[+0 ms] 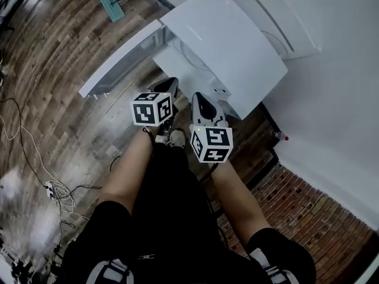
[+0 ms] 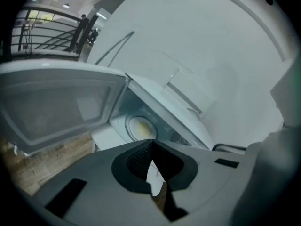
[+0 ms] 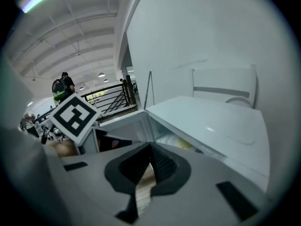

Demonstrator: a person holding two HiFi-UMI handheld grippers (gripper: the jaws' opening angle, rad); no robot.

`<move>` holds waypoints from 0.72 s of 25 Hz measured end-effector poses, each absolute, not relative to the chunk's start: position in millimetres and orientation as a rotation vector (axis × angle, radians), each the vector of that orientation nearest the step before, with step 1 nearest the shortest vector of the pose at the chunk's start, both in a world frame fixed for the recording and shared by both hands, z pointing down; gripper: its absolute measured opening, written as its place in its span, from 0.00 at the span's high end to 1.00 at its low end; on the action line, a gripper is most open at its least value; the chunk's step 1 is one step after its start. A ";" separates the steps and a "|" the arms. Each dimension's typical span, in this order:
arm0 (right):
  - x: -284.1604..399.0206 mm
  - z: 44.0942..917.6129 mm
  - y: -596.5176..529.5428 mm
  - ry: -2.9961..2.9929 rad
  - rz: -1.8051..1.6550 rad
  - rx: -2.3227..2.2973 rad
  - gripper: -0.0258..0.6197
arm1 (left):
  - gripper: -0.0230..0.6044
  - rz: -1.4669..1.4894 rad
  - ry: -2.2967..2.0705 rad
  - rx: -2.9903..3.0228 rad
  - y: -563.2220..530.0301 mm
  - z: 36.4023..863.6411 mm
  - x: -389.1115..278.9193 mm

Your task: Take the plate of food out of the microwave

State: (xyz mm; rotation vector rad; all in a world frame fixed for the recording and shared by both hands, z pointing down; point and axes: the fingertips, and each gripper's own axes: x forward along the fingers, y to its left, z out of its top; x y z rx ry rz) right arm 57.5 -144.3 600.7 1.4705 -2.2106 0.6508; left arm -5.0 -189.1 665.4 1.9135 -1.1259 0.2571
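Observation:
A white microwave [image 1: 228, 46] stands with its door [image 1: 121, 58] swung open to the left. Inside, the plate of food [image 2: 141, 127] lies on the turntable, pale yellow in the middle. From the right gripper view only an edge of the plate of food [image 3: 181, 144] shows under the microwave's top. My left gripper [image 1: 167, 89] hovers just in front of the opening, jaws shut and empty [image 2: 151, 142]. Beside it, my right gripper [image 1: 204, 108] is also shut with nothing in it [image 3: 150, 146]. Neither touches the plate.
A white appliance [image 1: 284, 16] sits behind the microwave against the wall. On the wooden floor lie a teal tool [image 1: 111, 5] and a tangle of cables [image 1: 56, 189]. A small red-capped bottle [image 1: 279, 136] lies at the wall's foot. The person's legs fill the foreground.

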 end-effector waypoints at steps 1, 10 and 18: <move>60.1 612.2 -142.6 -2.202 0.659 1.468 0.94 | 0.97 0.237 -1.114 1.896 -193.6 678.7 -1.0; 76.7 680.2 -128.6 -2.161 0.718 1.442 0.94 | 0.88 0.092 -1.046 1.784 -241.0 764.1 23.0; 82.9 693.1 -116.7 -2.150 0.738 1.425 0.94 | 0.58 0.086 -1.129 1.670 -281.6 816.3 31.0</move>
